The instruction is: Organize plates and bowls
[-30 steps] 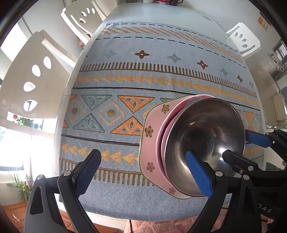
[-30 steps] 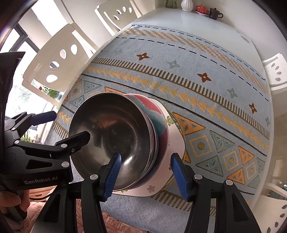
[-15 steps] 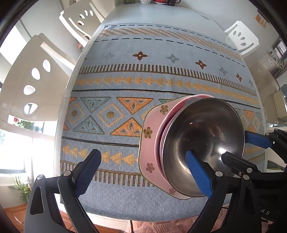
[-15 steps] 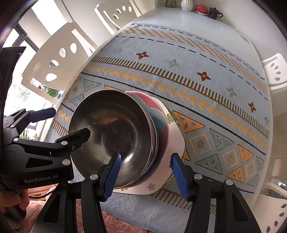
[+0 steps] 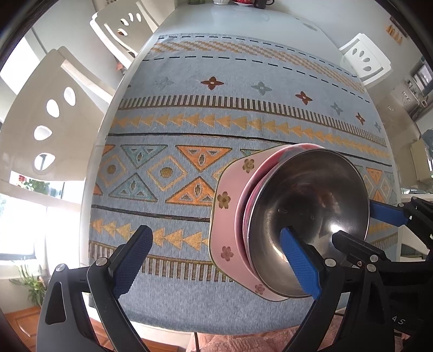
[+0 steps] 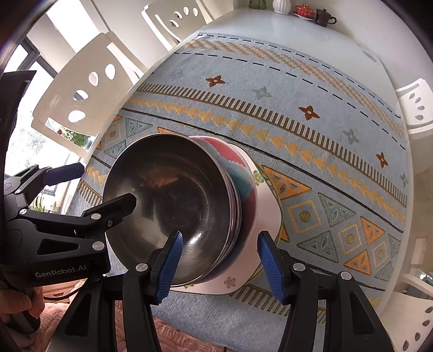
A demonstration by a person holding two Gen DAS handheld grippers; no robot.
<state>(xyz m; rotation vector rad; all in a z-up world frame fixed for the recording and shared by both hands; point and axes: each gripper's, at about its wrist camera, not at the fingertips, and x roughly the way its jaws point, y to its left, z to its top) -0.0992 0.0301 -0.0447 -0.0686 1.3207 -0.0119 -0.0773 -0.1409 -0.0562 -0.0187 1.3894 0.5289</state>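
Observation:
A steel bowl [image 5: 311,216] sits nested in a red and teal patterned bowl [image 6: 240,173], which sits on a pink square plate with flowers [image 5: 230,205], near the table's front edge. The stack also shows in the right wrist view, the steel bowl [image 6: 184,195] on top, the plate [image 6: 266,214] below. My left gripper [image 5: 216,260] is open; its right finger reaches over the steel bowl's near rim. My right gripper [image 6: 220,260] is open, with its fingers on either side of the stack's near edge. Neither holds anything.
The stack rests on a blue patterned cloth [image 5: 216,108] over a white table. White chairs [image 5: 48,121] stand on the left and right [image 6: 414,105]. A vase, a red dish and a dark cup [image 6: 323,17] stand at the far end.
Both grippers have drawn back slightly toward the near table edge; the stack of bowls and plate has not moved.

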